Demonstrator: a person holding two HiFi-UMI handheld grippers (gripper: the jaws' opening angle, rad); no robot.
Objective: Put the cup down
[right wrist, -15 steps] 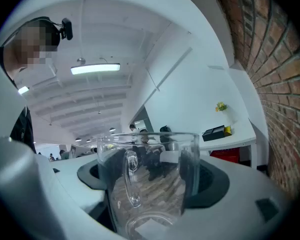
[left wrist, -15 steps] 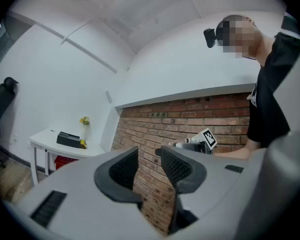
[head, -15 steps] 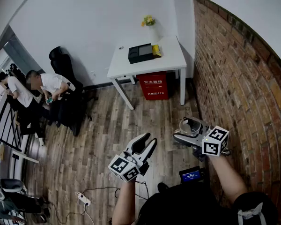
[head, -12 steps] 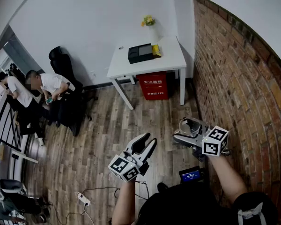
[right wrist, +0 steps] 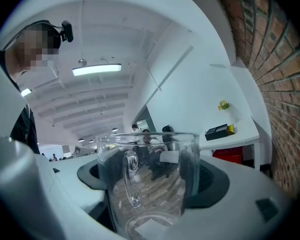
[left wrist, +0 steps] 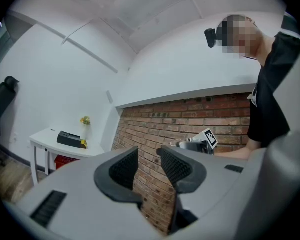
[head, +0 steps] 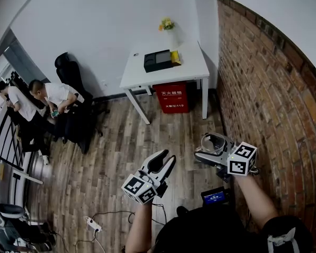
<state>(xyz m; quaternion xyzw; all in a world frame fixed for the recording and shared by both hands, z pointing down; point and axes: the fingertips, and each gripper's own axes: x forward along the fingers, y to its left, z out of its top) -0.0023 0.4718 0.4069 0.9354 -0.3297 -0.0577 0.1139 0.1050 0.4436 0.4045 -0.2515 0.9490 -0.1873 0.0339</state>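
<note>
Grips a glass cup (right wrist: 149,184) in the right hand-held gripper (head: 213,147), over the wooden floor (head: 110,152). Holds the left hand-held gripper (left wrist: 147,158) empty, jaws narrowly apart.

Bright, even daylight-white lighting, ceiling lamp (right wrist: 96,69) glaring, strong fisheye bending at edges.

**Both grippers level, right one loaded**

I hold my left gripper (head: 165,161) level and pointing forward, its jaws slightly apart with nothing between them. My right gripper (head: 211,147) sits level beside it, forearm outstretched, jaws clamped on the glass cup (right wrist: 147,184).
</note>
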